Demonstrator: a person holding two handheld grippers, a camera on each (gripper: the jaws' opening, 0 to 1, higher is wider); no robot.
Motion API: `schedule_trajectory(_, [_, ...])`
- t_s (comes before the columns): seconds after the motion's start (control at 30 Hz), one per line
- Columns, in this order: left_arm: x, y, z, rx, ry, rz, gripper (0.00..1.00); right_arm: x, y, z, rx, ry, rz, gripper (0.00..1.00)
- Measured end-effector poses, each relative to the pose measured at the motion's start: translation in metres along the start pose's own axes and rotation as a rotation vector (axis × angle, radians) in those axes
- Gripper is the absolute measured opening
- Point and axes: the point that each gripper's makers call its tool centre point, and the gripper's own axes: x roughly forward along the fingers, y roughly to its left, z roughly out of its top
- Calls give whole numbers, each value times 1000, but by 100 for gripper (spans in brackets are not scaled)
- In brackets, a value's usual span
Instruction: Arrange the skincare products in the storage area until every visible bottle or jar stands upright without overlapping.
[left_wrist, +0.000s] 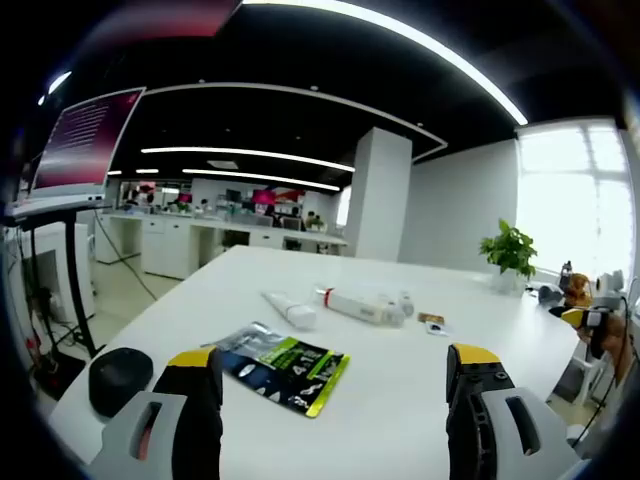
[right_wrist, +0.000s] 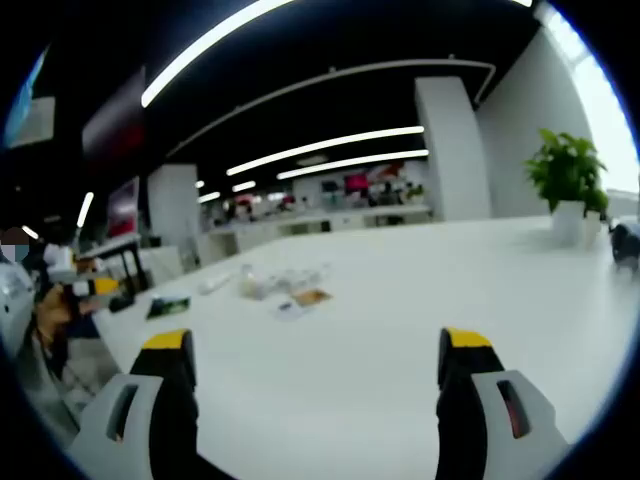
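While both grippers, left and right, hang apart and empty, I judge the tubes mid-table light, slick; grip mid-body.

White table, white tubes, black-and-green packet, yellow-tipped black fingers.

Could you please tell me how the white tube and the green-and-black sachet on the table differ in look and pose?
In the left gripper view, the tube is plain white and rounded, while the sachet is flat, with black and bright green print. The tube lies farther back, near other white products; the sachet lies nearer, between the left gripper's fingers in the picture. Both lie flat on the white table, neither upright.
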Motion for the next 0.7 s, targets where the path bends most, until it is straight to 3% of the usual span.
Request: schedule_trajectory(0.7, [2,-5,1,-32,-19,-24,94,0,-1,-1,7,-3,6,99])
